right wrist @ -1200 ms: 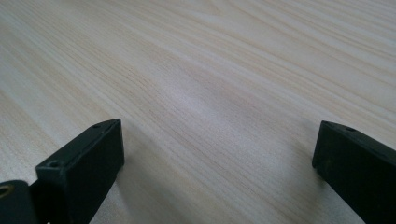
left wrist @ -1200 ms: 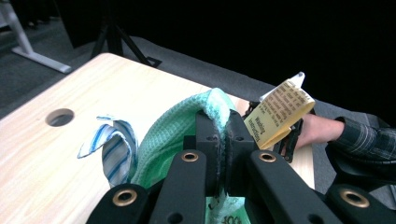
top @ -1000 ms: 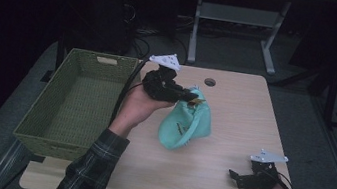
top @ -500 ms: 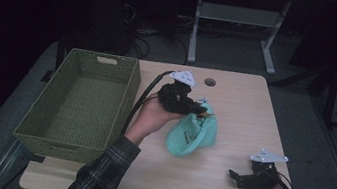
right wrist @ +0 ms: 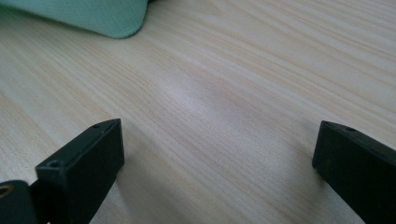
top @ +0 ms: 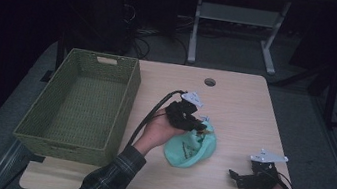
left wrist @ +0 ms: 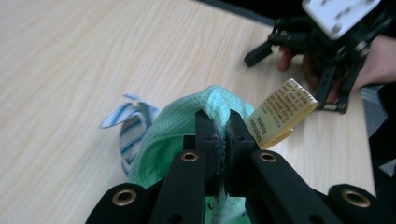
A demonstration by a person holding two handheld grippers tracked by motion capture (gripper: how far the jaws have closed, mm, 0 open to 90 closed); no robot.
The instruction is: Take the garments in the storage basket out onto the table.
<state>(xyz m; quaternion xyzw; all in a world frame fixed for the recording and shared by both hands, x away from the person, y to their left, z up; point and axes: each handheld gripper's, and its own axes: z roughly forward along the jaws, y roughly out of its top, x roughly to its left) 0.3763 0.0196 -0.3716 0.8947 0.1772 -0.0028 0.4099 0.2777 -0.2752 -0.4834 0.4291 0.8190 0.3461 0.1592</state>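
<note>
Left gripper (top: 198, 125) is pinching a fold of the mint-green knitted garment (top: 190, 148), jaws clamped tight (yellow care label (left wrist: 280, 113) sticking out at 2 o'clock). Garment is lying mid-table (top: 241, 100). Right gripper (top: 234, 175) is resting at its 4 o'clock, jaws wide, holding nothing.

Wooden table (top: 235, 109) with round hole (top: 210, 82) near far edge. Green woven basket (top: 81, 104) sits on table's left side, nothing inside. Left gripper (top: 198, 126) near table's middle, jaws closed on mint green cloth (top: 190, 147). Cloth lies bunched on table, just right of left hand (top: 158, 131). Plaid sleeve (top: 105, 181) comes in from bottom. Right gripper (top: 236, 177) rests low on table near right front corner, well apart from cloth, jaws pointing left. 2 grippers, 1 cloth, 1 basket.
</note>
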